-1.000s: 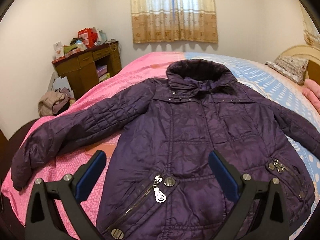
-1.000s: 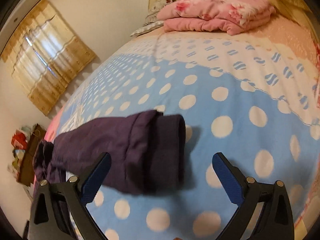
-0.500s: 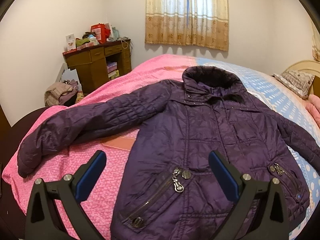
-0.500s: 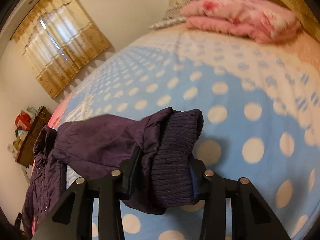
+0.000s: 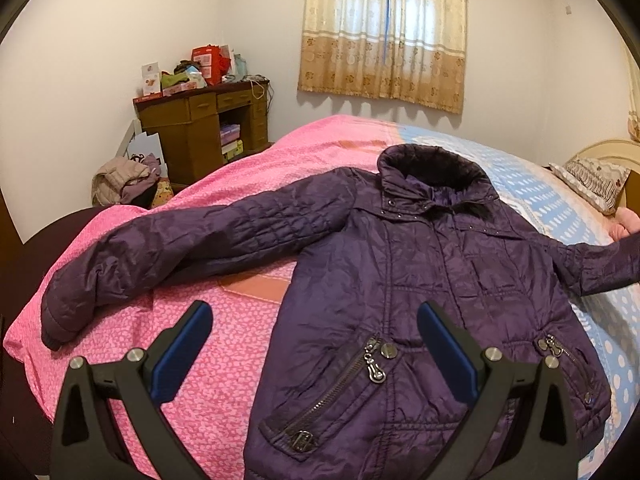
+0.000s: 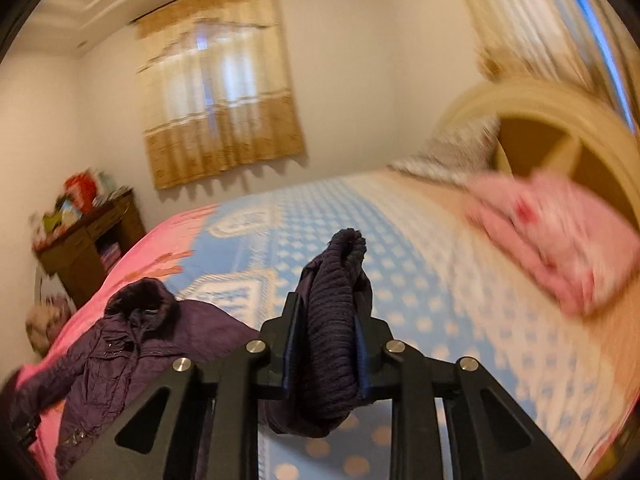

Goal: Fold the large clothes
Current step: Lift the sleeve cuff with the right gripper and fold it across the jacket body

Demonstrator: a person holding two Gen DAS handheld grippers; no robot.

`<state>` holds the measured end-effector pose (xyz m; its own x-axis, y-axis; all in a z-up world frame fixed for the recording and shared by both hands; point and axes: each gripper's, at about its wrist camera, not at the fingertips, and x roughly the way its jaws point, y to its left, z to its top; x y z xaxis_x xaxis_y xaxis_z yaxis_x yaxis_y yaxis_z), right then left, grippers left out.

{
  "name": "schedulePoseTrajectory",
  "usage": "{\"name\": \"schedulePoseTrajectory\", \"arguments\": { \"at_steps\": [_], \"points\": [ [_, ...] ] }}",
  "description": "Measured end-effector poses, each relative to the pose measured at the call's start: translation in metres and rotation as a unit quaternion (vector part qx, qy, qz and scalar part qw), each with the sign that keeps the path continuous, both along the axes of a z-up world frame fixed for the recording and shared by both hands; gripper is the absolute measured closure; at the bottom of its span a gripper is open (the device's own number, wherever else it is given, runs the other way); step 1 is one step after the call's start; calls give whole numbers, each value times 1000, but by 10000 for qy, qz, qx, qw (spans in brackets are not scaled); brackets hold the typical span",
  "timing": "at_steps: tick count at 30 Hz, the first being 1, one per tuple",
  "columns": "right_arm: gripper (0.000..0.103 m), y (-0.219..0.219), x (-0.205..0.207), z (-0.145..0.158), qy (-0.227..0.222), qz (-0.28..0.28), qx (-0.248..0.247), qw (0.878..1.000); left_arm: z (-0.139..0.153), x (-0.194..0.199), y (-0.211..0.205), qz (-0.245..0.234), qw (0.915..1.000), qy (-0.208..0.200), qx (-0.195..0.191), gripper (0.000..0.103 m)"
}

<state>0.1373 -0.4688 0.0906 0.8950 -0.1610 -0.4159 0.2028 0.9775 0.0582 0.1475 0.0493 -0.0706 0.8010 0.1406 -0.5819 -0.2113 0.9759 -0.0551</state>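
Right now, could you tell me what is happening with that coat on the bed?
A person holding a gripper in each hand is starting to fold a purple jacket spread front-up on the bed. The right gripper is closing on the knit cuff of one sleeve, which sits pinched between its jaws and lifted off the blue dotted cover. The left gripper hangs open above the jacket's lower hem, holding nothing. The other sleeve lies stretched out across the pink cover.
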Motion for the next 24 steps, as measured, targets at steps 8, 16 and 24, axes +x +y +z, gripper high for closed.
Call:
{"name": "schedulePoseTrajectory", "arguments": {
  "at_steps": [8, 16, 24],
  "points": [
    [83, 135, 47, 28, 52, 1164, -933, 9888, 0, 3, 13, 82, 9999, -10, -140, 0],
    [84, 270, 62, 23, 123, 2296, -1872, 9550, -2, 6, 30, 245, 9991, -15, -348, 0],
    [87, 401, 83, -56, 483, 3368, -2557, 9049, -8, 8, 40, 347, 9984, 21, -442, 0]
  ]
}}
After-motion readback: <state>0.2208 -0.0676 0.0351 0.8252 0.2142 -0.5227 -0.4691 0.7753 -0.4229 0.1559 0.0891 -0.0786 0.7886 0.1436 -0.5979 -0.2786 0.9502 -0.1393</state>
